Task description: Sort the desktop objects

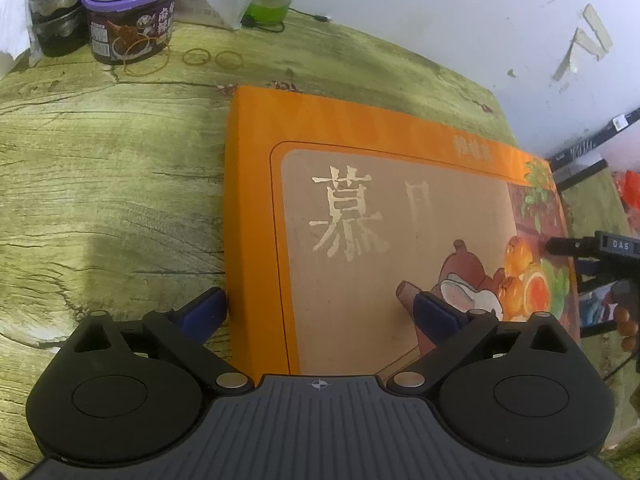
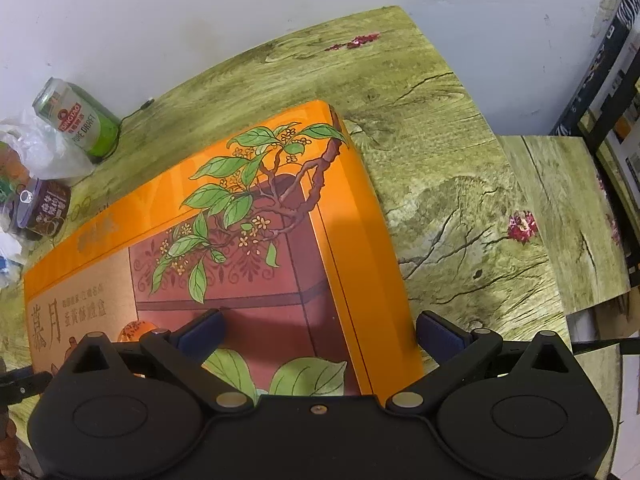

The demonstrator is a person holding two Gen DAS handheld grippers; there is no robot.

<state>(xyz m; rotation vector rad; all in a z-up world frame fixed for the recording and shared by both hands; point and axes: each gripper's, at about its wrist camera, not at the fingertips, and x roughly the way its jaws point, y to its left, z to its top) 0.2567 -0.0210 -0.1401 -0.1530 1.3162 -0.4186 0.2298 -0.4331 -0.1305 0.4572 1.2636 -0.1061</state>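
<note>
Fingers [image 1: 208,310] straddle orange box [image 1: 256,208] edges.

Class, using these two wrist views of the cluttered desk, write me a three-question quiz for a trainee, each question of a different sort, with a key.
1. True or false: the orange box lies flat on the table.
2. Multiple choice: the left gripper has its jaws A) shut on the box, B) open, one finger either side of the box's edge, C) shut on a can.
3. Short answer: what stands beside the purple-lidded tub near the wall, green at its base?

Key: 1 true; 2 B; 3 the drink can. The right gripper likewise straddles the box's opposite edge, open.
</note>
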